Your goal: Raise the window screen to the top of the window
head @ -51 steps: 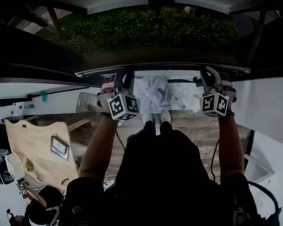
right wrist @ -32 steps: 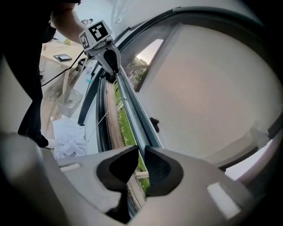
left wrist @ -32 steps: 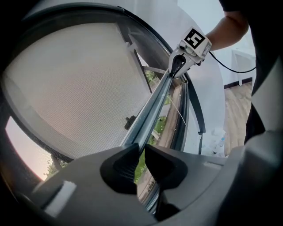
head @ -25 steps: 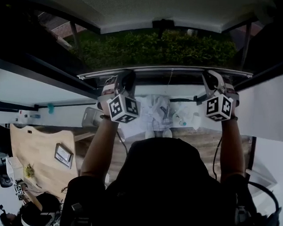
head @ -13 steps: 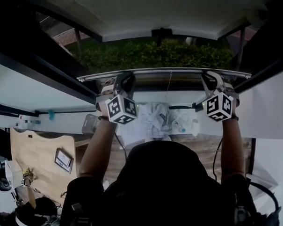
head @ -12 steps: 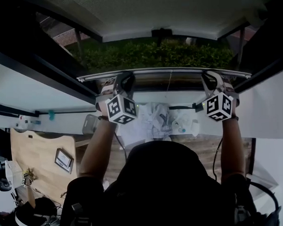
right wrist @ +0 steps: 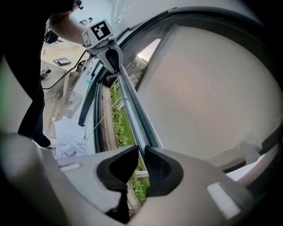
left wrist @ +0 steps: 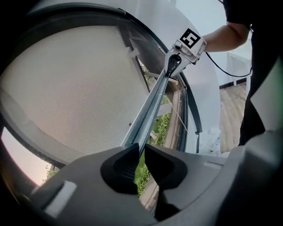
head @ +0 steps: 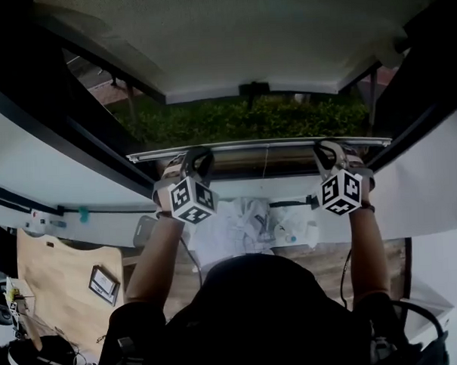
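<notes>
The window screen's grey mesh (head: 245, 41) fills the top of the head view, and its pale metal bottom bar (head: 261, 147) runs level across the window. My left gripper (head: 195, 154) is shut on the bar near its left end, my right gripper (head: 329, 147) near its right end. In the left gripper view the bar (left wrist: 150, 110) runs from between my left gripper's (left wrist: 140, 152) jaws out to the other gripper (left wrist: 177, 62), with mesh (left wrist: 75, 88) above it. The right gripper view mirrors this: bar (right wrist: 135, 110), right gripper (right wrist: 142, 154), mesh (right wrist: 212, 88).
A green hedge (head: 241, 121) shows through the open gap under the bar. Dark window frame posts (head: 98, 138) slant at both sides. Below lie white bags and bottles (head: 245, 219) on the floor, a wooden table (head: 59, 276) at left, and white walls (head: 433, 192).
Both grippers have risen together with the bar still clamped. The mesh now takes up more of the head view and the strip of hedge looks narrower.
</notes>
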Action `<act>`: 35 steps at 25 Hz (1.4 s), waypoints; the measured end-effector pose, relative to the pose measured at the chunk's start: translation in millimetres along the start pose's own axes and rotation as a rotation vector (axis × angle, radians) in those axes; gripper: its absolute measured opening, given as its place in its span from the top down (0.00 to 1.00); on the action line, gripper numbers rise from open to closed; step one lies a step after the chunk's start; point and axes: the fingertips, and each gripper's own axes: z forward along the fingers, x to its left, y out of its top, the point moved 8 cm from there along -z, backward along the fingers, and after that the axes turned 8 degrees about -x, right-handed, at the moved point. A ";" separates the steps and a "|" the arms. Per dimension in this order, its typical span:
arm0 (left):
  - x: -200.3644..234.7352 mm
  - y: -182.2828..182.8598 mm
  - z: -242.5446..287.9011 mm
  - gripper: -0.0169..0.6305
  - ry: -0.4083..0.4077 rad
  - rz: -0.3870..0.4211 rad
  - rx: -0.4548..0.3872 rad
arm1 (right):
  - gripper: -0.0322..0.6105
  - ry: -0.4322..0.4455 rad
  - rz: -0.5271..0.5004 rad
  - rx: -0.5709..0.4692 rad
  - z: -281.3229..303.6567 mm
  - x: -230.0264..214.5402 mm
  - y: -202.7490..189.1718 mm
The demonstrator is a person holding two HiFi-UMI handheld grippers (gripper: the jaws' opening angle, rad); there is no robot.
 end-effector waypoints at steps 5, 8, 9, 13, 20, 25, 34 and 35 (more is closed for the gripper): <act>5.6 6.4 -1.9 0.91 0.001 0.012 -0.004 | 0.88 -0.001 -0.008 -0.004 -4.2 -7.4 1.8; 10.7 9.9 -4.1 0.91 -0.013 0.016 0.000 | 0.88 0.011 -0.003 0.007 -6.8 -12.8 6.5; 11.9 10.8 -5.3 0.91 -0.014 0.018 0.002 | 0.88 0.012 -0.005 0.009 -7.3 -13.8 7.9; 22.0 21.8 -15.5 0.91 0.022 0.017 -0.022 | 0.88 -0.031 0.008 -0.032 -18.7 -26.1 14.6; 44.7 41.0 -30.8 0.91 0.024 0.037 -0.027 | 0.88 -0.045 -0.022 -0.043 -33.8 -50.0 31.8; 56.8 51.2 -38.6 0.91 0.027 0.061 -0.028 | 0.88 -0.035 -0.014 -0.081 -42.6 -64.7 37.5; 77.0 67.9 -49.4 0.91 0.038 0.091 -0.024 | 0.89 -0.040 -0.066 -0.088 -53.4 -86.8 52.9; 80.4 70.3 -51.7 0.91 0.043 0.092 -0.031 | 0.89 -0.049 -0.071 -0.092 -55.9 -90.0 55.1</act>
